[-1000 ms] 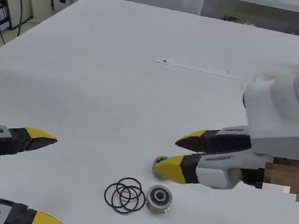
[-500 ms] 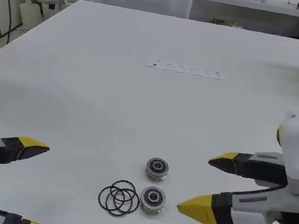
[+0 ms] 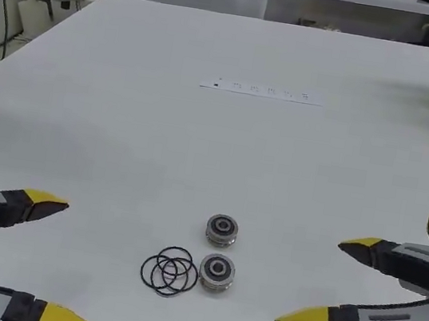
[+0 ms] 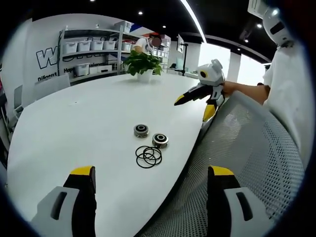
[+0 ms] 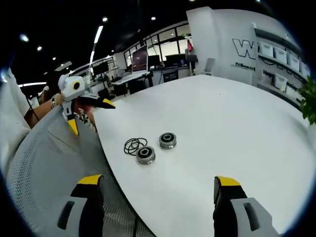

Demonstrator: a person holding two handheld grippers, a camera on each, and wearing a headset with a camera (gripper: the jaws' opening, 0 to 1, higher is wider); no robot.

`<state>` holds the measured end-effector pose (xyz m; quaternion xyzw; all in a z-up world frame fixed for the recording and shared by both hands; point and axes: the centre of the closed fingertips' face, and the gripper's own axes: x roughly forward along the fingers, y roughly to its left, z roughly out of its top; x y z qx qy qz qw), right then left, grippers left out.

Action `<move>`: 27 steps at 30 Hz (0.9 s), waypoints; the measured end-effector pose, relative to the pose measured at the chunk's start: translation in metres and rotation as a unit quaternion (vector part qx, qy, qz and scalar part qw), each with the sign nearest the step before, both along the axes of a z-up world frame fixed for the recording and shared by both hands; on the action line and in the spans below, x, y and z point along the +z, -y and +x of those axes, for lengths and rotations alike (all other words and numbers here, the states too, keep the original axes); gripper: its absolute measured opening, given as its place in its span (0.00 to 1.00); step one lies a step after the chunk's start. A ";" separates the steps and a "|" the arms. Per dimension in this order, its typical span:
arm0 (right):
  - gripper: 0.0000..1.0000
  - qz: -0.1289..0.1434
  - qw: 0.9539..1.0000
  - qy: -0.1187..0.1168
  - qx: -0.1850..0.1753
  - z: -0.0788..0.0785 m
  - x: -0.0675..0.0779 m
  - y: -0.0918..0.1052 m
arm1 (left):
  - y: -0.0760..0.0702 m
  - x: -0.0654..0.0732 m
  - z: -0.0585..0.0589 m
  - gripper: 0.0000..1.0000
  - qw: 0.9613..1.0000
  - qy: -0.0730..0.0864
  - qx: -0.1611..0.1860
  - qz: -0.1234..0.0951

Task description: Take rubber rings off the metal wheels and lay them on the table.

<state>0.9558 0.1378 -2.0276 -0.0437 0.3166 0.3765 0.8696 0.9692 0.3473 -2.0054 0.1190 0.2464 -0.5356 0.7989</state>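
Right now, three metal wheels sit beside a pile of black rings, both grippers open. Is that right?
Not quite: the head view shows two wheels, a farther wheel and a nearer wheel, beside the rings. The left gripper and right gripper are open.

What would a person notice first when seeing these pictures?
Near the front edge of the table lie one metal wheel, a second wheel just in front of it, and a pile of black rubber rings beside the second wheel. The yellow-tipped left gripper and right gripper hang open on either side, holding nothing.
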 end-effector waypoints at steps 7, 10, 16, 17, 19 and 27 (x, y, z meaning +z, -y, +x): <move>0.97 0.038 0.998 -0.001 -0.041 -0.008 0.002 0.004 | -0.001 0.000 0.000 0.93 1.000 -0.001 0.004 -0.001; 0.98 0.041 0.998 -0.003 -0.045 -0.010 0.000 0.002 | -0.002 -0.001 0.000 0.93 1.000 -0.002 0.004 0.001; 0.96 0.042 0.997 -0.011 -0.057 -0.013 -0.003 0.003 | -0.003 -0.003 -0.001 0.93 1.000 -0.003 0.006 0.003; 0.96 0.040 0.998 -0.011 -0.057 -0.013 -0.003 0.003 | -0.003 -0.004 -0.001 0.93 1.000 -0.004 0.006 0.005; 0.95 0.040 0.997 -0.014 -0.057 -0.014 -0.004 0.003 | -0.004 -0.005 -0.001 0.93 1.000 -0.004 0.007 0.008; 0.95 0.035 0.997 -0.024 -0.057 -0.018 -0.009 0.002 | -0.010 -0.010 0.001 0.94 1.000 -0.004 0.016 0.022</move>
